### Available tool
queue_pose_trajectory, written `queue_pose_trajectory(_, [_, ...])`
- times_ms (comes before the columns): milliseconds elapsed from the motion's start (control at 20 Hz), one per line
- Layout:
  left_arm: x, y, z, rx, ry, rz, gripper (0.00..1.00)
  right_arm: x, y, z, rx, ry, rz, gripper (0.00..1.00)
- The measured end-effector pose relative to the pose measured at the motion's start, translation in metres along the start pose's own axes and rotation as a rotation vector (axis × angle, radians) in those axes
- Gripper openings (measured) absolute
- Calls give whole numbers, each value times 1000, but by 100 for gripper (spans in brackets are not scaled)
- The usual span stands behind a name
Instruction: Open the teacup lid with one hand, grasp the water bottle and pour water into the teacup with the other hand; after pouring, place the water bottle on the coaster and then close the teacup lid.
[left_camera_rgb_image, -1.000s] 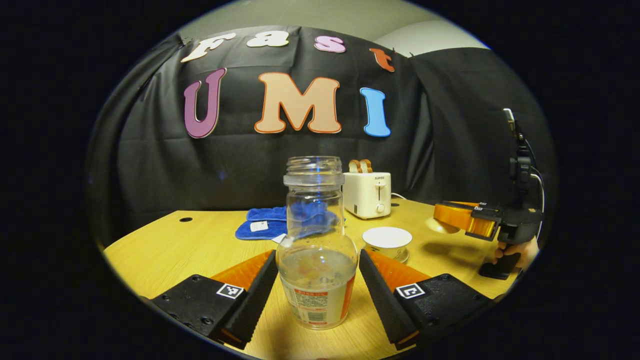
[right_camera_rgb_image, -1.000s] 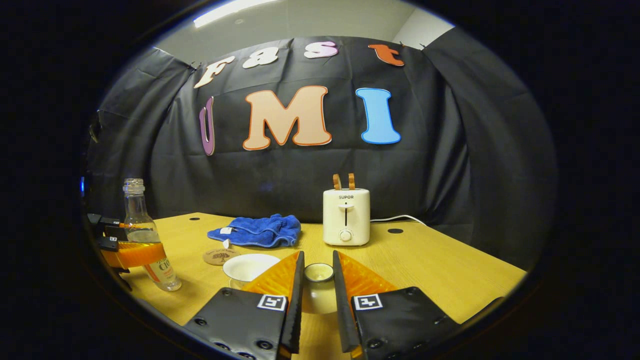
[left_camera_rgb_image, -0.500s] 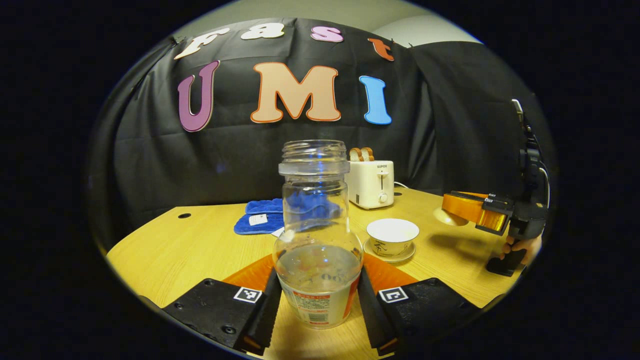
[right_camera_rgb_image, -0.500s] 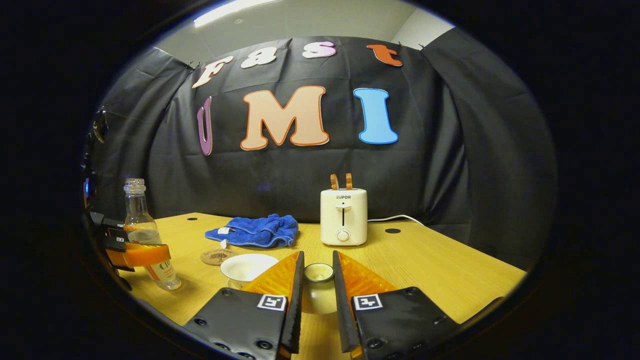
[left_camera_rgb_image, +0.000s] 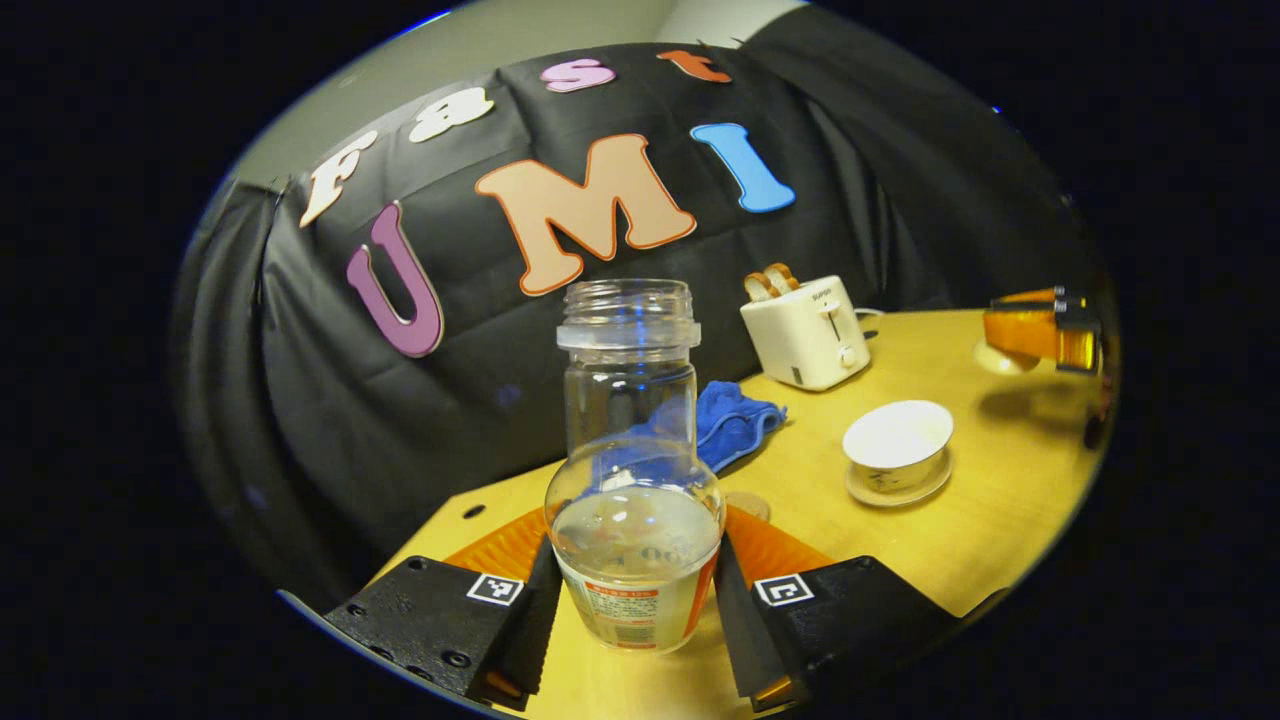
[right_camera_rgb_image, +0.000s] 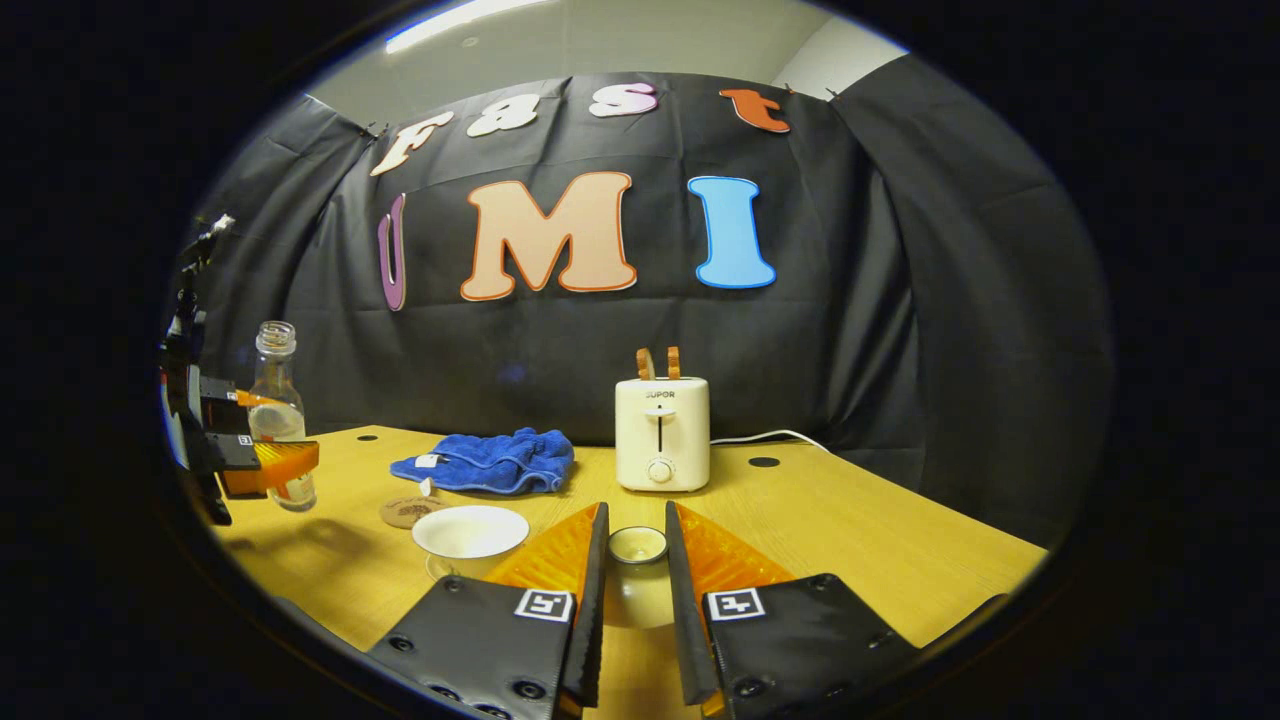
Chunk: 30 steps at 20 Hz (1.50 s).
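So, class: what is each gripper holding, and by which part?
The left gripper holds the water bottle by its lower labelled body. The right gripper holds the teacup lid by its knob.

Black gripper bodies (right_camera_rgb_image: 637, 640), square coded marker tags, visible screws, ribbed finger faces

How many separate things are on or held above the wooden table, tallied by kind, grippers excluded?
Clear glass water bottle: 1
White teacup on its saucer: 1
Small teacup lid: 1
Round brown coaster: 1
Blue cloth: 1
White toaster: 1
Total: 6
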<state>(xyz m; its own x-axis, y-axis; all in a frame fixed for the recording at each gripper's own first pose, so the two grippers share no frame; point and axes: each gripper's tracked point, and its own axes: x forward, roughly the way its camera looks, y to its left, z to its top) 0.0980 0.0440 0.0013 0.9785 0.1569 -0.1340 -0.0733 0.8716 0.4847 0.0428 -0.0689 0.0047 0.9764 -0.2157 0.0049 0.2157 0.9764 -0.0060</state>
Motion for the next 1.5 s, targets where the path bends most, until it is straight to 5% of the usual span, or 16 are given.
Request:
queue_pose_trajectory(150, [15, 1, -7, 196, 34, 35, 69, 1, -9, 1, -1, -1, -14, 34])
queue_pose_trajectory(750, [53, -9, -12, 658, 78, 41, 69, 2, -27, 1, 0, -1, -44, 34])
queue_pose_trajectory(1500, [61, -31, -3, 932, 73, 8, 69, 2, -27, 1, 0, 0, -43, 34])
